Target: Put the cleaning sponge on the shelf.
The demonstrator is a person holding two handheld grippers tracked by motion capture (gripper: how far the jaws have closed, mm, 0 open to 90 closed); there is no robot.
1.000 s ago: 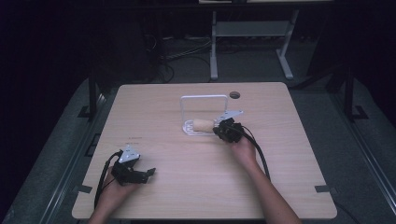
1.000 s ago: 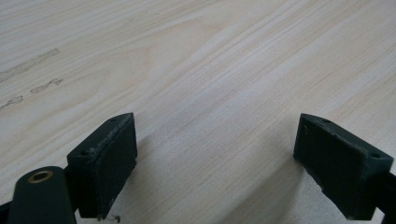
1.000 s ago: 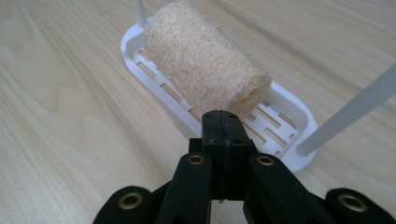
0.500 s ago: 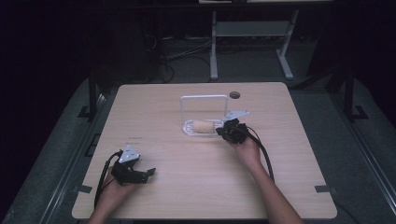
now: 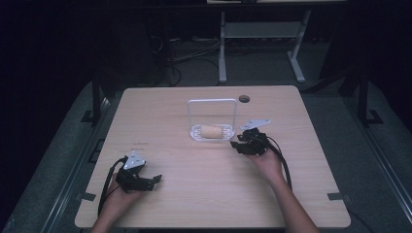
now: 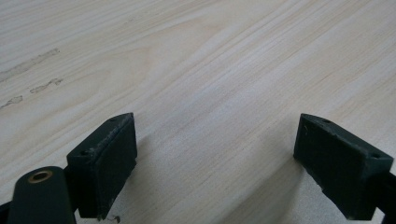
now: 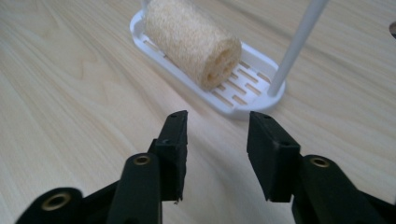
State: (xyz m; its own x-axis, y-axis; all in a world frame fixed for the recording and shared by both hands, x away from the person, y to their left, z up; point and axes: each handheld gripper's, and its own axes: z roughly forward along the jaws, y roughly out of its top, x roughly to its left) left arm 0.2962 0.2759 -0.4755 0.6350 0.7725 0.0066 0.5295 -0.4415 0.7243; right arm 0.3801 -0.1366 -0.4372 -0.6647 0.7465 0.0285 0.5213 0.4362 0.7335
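One loofah roll (image 7: 194, 39) lies in one white rack (image 7: 243, 91) at the table's (image 5: 194, 204) centre. Two grippers: the right gripper (image 5: 239, 142), at the rack's 4 o'clock, has its jaws partly spread and empty; the left gripper (image 5: 156, 180), toward 7 o'clock, has jaws spread wide, holding nothing.

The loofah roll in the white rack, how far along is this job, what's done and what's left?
Done, by the look of it: the loofah roll lies on its side in the white rack. In hand: nothing. The right gripper is open on the table just short of the rack, with bare wood between its fingers. The left gripper is open too, near the table's front left. No further step is evident.
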